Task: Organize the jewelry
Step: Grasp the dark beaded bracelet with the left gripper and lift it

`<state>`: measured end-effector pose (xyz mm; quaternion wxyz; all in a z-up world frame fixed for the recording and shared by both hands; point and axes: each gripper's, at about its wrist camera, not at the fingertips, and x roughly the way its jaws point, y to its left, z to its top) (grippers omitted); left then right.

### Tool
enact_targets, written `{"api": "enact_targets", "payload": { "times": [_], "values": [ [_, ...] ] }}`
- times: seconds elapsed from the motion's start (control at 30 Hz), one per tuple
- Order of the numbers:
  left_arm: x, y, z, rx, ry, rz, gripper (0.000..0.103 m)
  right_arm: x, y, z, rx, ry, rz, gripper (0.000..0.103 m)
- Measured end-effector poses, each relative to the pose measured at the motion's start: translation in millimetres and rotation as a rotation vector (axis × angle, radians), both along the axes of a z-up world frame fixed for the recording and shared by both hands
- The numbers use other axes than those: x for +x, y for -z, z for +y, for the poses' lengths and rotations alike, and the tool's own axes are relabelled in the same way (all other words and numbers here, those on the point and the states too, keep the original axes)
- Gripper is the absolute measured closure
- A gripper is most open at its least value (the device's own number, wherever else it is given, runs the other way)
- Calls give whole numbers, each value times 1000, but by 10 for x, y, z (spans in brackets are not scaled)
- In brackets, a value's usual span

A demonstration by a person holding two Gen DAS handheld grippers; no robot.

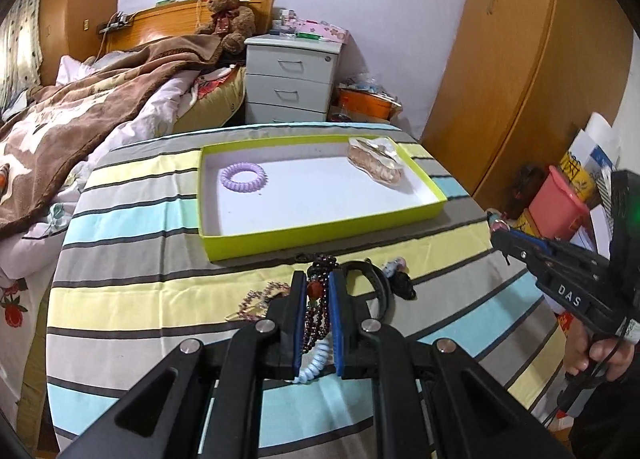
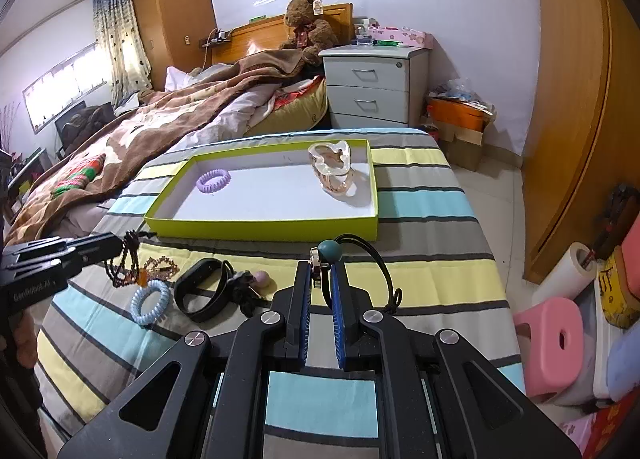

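My left gripper is shut on a string of dark beads with an orange bead, lifted just above the striped cloth; the string dangles from the gripper's tip in the right wrist view. My right gripper is shut on a black cord carrying a teal ball and a metal ring. Behind both lies a yellow-green tray holding a purple coil hair tie and a clear pink claw clip. My right gripper reaches in from the right.
On the cloth lie a light blue coil tie, a black wristband, a gold jewelled clip and a small pink-beaded piece. A bed lies left, drawers behind, and a pink stool and wardrobe right.
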<state>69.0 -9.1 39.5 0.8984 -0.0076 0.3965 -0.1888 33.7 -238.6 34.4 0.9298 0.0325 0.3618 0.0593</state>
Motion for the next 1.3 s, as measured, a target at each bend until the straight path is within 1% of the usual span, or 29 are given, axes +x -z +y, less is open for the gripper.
{"api": "enact_targets", "payload": {
  "times": [0.1,0.13,0.17,0.37,0.5,0.6,0.63,0.67,0.7,0.77,0.83,0.9,0.97,1.03,1.1,1.13,1.17,1.2,1.27,1.3],
  "values": [
    [29,-43,74,-10,-14,-5,91,44,-50,-1,-4,-5,-6,93],
    [42,-54,89,-11,-18,-7,93,63,-70,5,-3,-6,-8,93],
    [57,-68,105,-13,-20,-9,97,78,-94,11,-4,-7,-12,93],
    [146,-157,189,-31,-34,-24,97,135,-166,82,-14,-20,-28,93],
    [192,-59,220,-15,-37,-4,97,163,-126,101,-13,-26,-17,93],
    [266,130,228,-15,-29,64,95,176,-84,115,-12,-28,-6,93],
    [283,203,208,-3,-27,91,92,185,-67,121,-12,-31,-1,93],
    [285,272,171,14,-13,107,86,189,-55,123,-12,-32,2,93],
    [274,324,133,26,-3,118,82,197,-41,126,-13,-32,6,93],
    [249,397,29,67,22,120,70,209,-20,127,-13,-33,11,93],
    [244,449,-60,130,25,109,64,208,-16,126,-12,-33,11,93],
    [275,487,-95,176,9,109,63,211,-11,133,-14,-32,10,93],
    [305,519,-111,191,4,117,58,209,-7,131,-14,-30,12,93],
    [316,540,-131,207,4,120,58,216,10,131,-11,-29,12,93],
    [292,547,-176,239,9,105,58,217,7,125,-12,-29,12,93],
    [290,551,-182,243,9,102,60,221,16,126,-11,-29,12,93],
    [287,548,-181,237,10,104,70,217,8,125,-11,-29,13,93],
    [286,544,-179,227,16,109,76,218,11,126,-11,-29,13,93],
    [272,531,-184,226,18,109,86,218,5,123,-11,-30,12,93],
    [261,521,-182,230,18,104,87,221,10,123,-13,-29,11,93]
  ]
}}
